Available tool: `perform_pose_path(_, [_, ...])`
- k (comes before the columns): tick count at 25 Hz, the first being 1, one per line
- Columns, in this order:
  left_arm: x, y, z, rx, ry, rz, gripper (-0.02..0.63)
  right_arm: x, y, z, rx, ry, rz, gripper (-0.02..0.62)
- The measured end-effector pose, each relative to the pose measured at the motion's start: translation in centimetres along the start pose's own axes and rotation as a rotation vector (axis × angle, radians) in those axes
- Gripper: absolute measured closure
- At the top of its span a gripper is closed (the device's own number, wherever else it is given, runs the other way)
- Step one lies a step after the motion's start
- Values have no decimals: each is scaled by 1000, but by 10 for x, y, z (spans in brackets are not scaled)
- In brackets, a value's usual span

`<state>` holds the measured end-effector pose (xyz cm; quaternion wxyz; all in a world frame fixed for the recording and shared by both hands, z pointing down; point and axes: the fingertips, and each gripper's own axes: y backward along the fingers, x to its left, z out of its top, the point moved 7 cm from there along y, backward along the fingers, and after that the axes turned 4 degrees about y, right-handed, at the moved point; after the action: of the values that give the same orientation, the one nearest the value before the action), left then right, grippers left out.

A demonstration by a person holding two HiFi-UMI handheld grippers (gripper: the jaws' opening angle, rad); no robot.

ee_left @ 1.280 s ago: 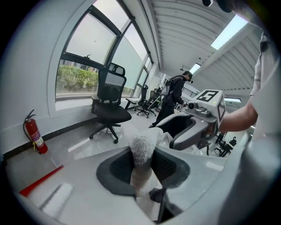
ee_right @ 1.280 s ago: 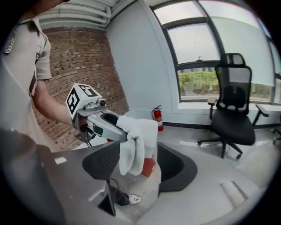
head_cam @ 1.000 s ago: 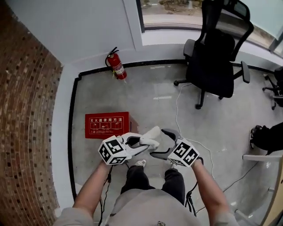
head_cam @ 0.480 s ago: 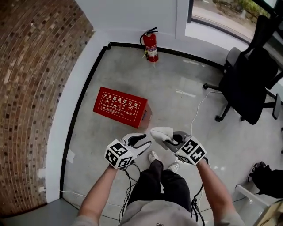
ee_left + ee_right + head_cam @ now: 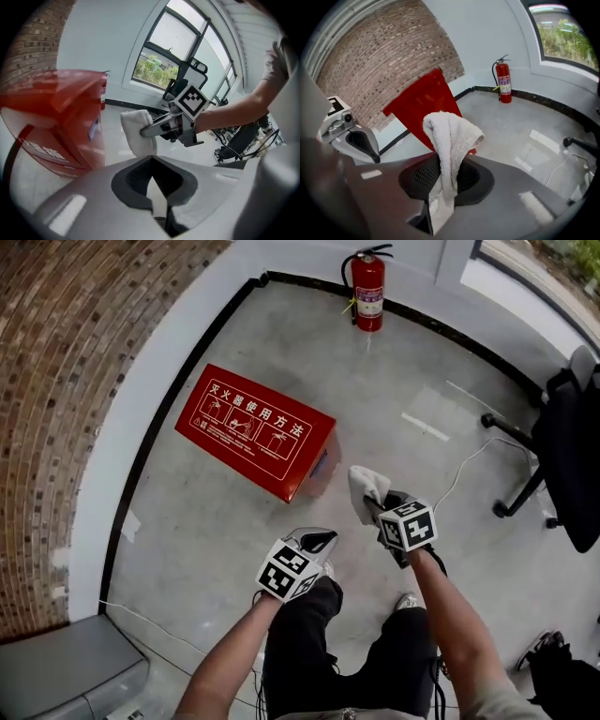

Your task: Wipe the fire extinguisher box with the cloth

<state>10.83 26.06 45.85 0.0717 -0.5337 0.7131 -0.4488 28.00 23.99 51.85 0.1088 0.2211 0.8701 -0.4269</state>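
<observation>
The red fire extinguisher box [image 5: 253, 432] lies on the grey floor near the brick wall, its printed face up. My right gripper [image 5: 373, 505] is shut on a white cloth [image 5: 364, 486], held above the floor just right of the box's near corner. In the right gripper view the cloth [image 5: 451, 140] stands up from the jaws in front of the box [image 5: 423, 108]. My left gripper [image 5: 317, 540] is shut and holds nothing, nearer to me than the right one. From the left gripper view, the box [image 5: 56, 119] is at the left and the cloth [image 5: 137, 132] is ahead.
A red fire extinguisher [image 5: 369, 289] stands by the far wall. A black office chair [image 5: 570, 451] is at the right, with a white cable [image 5: 469, 463] on the floor beside it. The curved brick wall [image 5: 66, 381] is at the left, a grey case [image 5: 66, 673] at the lower left.
The head view has swung closer over the box. The right gripper has carried the cloth forward towards the box's corner, and the left gripper now sits behind it, apart from it.
</observation>
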Motion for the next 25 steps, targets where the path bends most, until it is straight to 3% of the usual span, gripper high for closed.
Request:
perform_pose_path(7, [61,-120,-60,61,-63,32,604,-73,-148,-63,19,-22,16,505])
perform_pose_path(10, [91,-156,-77,44,-13,14,604,-109,-209,-80,12,-82,-18,508])
perform_pose_path(13, [108,-174,-98,32,22,33,604,-134,-259,-93,14,-154,-63,508])
perform_pose_path(18, [116,-172,-127,39,-3,110,604,-153,-317,-110,14,-338,-75,506])
perform_pose_path(25, [117,-157,-117,4,-22,162,604,-133,-312,-79,-113,-97,80,512])
